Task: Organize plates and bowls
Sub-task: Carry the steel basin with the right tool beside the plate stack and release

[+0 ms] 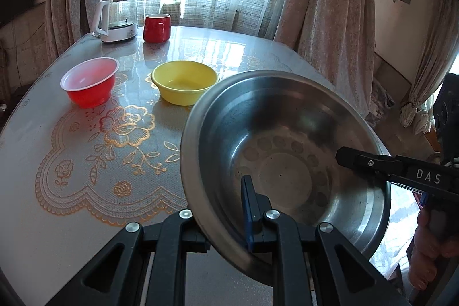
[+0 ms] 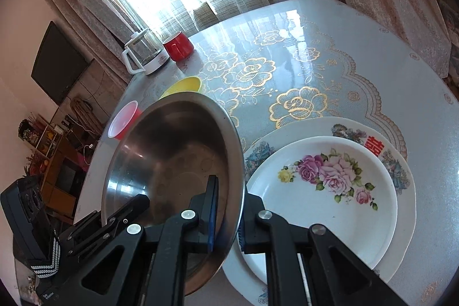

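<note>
Large round stainless-steel bowl (image 1: 287,159) airborne, tilted, above patterned table (image 1: 86,162). Left gripper (image 1: 252,217) clamped on near rim; right gripper (image 2: 226,217) clamped on opposite rim. 2 stacked floral white plates (image 2: 330,185) just beside, under bowl edge. Yellow plastic bowl (image 1: 185,85) and red plastic bowl (image 1: 90,85) farther off. Likely carry step: level bowl, move both hands in sync, clear plates, lower gently before release.

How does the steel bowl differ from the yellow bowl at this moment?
The steel bowl is metal and grey; the yellow bowl looks plastic. The steel bowl is clearly wider. The steel bowl is tilted, its rim clamped by the left tool and right tool; the yellow bowl sits upright on the table, untouched. Both are round, open-side up and empty.
</note>
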`<state>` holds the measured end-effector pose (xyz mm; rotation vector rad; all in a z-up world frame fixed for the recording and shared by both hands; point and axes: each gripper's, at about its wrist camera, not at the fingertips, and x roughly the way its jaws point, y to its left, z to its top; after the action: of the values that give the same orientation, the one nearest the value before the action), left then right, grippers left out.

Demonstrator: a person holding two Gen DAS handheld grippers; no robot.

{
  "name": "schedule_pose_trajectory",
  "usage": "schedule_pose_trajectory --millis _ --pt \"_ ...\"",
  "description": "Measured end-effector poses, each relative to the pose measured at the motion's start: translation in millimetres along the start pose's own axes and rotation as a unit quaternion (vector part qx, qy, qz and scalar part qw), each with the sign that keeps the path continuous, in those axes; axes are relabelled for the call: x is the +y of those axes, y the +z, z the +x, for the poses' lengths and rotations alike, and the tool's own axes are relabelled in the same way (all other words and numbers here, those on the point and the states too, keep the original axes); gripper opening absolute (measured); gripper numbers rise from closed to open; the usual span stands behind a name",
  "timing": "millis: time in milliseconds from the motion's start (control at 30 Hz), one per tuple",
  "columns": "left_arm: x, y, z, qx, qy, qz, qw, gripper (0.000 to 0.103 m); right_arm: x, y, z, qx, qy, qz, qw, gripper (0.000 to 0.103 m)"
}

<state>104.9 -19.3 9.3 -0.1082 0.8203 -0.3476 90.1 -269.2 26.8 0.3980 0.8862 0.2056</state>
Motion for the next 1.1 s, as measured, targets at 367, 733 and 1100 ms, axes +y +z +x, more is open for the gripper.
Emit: schedule_pose_trajectory --millis 367,733,1100 --pt "44.8 -30.6 -12.5 0.014 0.037 -0.027 0.9988 0.017 33.1 -29.4 31.3 0.037 0.024 -0.008 0.999 0.012" --pt "70.9 -45.9 -6.1 0.035 0.066 -0.045 0.9962 0.017 52.0 -45.9 66.1 0.081 0.03 -0.016 0.996 0.014" --pt "71.3 -49.8 1.2 0.045 0.067 -0.049 0.9955 0.017 51.6 -50.4 77.1 0.09 0.028 -0.018 0.995 0.015"
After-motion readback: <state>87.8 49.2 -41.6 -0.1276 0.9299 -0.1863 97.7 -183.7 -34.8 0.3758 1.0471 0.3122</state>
